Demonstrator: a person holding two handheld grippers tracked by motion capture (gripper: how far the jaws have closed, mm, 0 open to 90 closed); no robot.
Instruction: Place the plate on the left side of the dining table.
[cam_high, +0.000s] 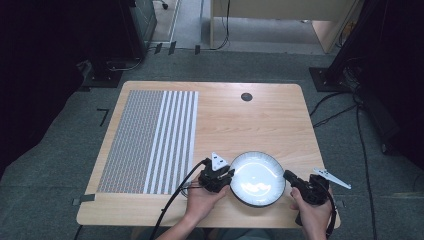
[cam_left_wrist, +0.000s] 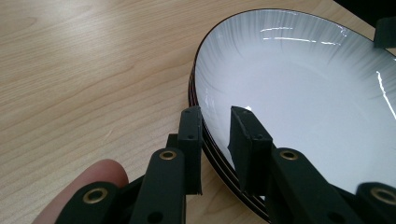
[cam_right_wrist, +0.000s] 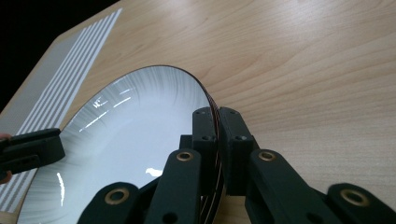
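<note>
A: The right gripper (cam_right_wrist: 217, 140) was pinched tight on the plate's (cam_high: 257, 179) right rim, one jaw inside the bowl and one outside, with the rim sandwiched between them.

B: And the left gripper (cam_left_wrist: 215, 140)?

A: It straddled the opposite rim with its jaws spread. The left jaw sat outside over the wood, the right jaw over the white inside, and a gap showed on both sides of the edge, so it was not pressing on it.

B: Where was the plate?

A: Near the front edge of the table (cam_high: 235, 120), right of centre, between the two hands. In the high view its near rim lay close to the table's front edge. From the gripper views I could not tell whether it was lifted or resting flat.

B: How much room was around it?

A: Bare wood stretched behind it to the far edge and to the right. To the left, the striped mat (cam_high: 150, 141) lay just beside the left hand (cam_high: 200, 197), reaching from near the back edge almost to the front.

B: Count things for me.

A: One plate, white with a dark rim. Two grippers, one per hand. One mat. One small dark round fitting (cam_high: 246, 96) set in the table near its back edge.
</note>
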